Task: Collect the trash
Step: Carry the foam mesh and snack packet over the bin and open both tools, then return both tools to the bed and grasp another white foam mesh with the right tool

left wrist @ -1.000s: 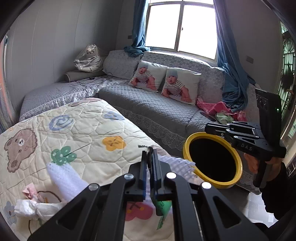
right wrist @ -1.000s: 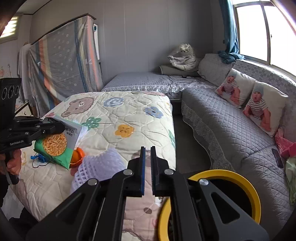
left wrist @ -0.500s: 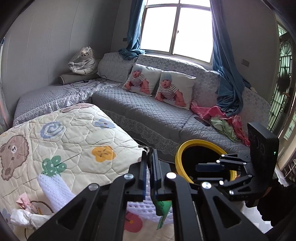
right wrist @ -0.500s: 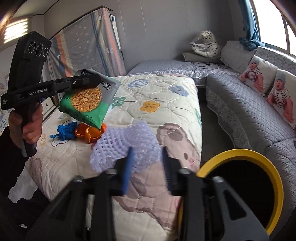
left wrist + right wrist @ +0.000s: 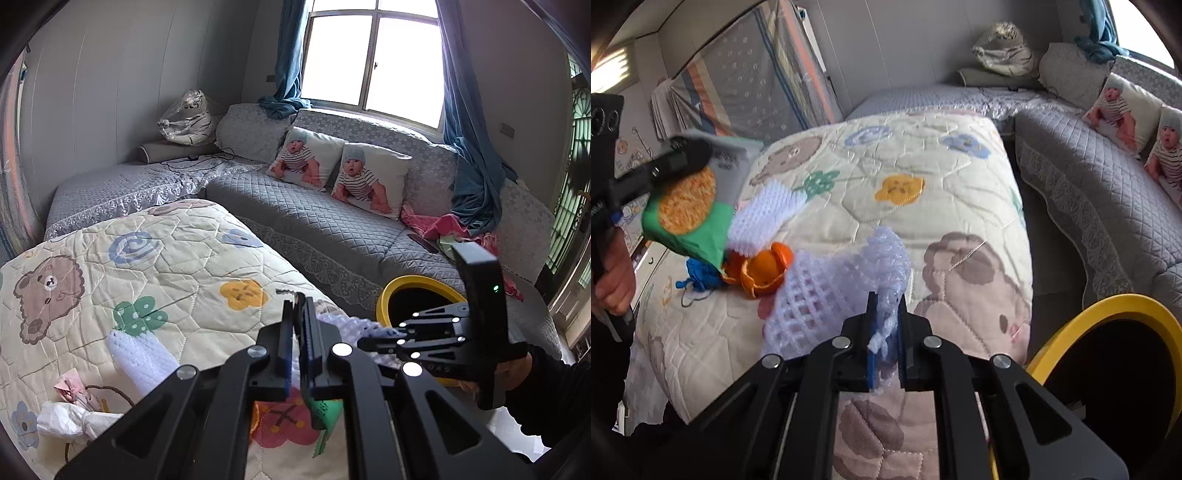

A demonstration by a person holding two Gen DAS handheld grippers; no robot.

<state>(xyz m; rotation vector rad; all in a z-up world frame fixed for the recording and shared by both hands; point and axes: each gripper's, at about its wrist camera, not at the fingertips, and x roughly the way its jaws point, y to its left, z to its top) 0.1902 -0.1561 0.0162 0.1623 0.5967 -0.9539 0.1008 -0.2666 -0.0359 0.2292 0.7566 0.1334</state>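
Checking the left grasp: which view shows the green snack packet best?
The right wrist view: the green snack packet hangs face-on from the left hand-held gripper. The left wrist view shows only a green corner below its fingers.

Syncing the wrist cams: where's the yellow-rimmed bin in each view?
Left wrist: yellow-rimmed bin sits right of centre, beside the sofa, partly behind the right tool.
Right wrist: it sits at the bottom right corner, beside the quilt.
Shared landmark: the yellow flower on the quilt.
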